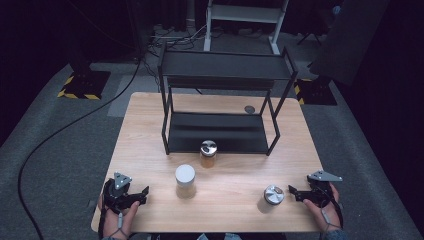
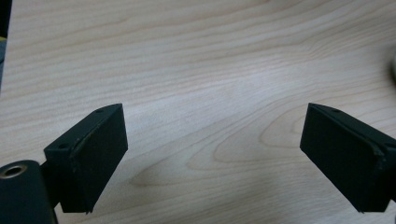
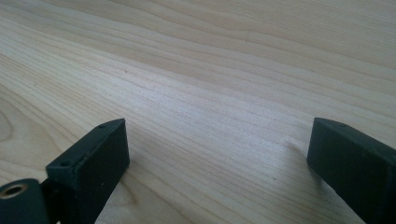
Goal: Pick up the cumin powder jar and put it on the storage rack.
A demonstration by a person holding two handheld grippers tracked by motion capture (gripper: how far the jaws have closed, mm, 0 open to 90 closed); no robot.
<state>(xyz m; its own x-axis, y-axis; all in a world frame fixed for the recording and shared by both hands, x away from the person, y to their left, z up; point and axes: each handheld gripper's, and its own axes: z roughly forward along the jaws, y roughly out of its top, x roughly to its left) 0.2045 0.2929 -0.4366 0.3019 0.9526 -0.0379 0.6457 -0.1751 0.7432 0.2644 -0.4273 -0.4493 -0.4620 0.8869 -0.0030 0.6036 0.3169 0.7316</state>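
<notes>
the work here looks like putting jars on the black two-level shelf rack (image 1: 220, 132) at the far half of the tabletop (image 1: 150, 150), and by the look of things it has hardly begun. three jars stand on the wood. the one with a white lid (image 1: 185, 181) is near the middle of the front half, the closest jar to the left gripper (image 1: 142, 194) but clearly apart from it. a smaller amber jar with a shiny lid (image 1: 208, 153) stands just in front of the rack's lower shelf, touching or almost touching its front edge; which one i cannot tell. a third jar with a silver lid (image 1: 273, 195) sits just beside the right gripper (image 1: 292, 192), whose jaws point toward it.

both shelves of the rack look bare, apart from a small round dark thing (image 1: 249, 109) on the tabletop behind it, too small to name.

the left gripper's jaws stand wide with nothing but bare wood grain between them in the left gripper view. the right gripper's jaws are wide too, again with only bare wood between them in its own view. neither holds anything.

so nothing is placed yet, as i judge it: each jar has yet to be grasped, lifted and set on the rack.
</notes>
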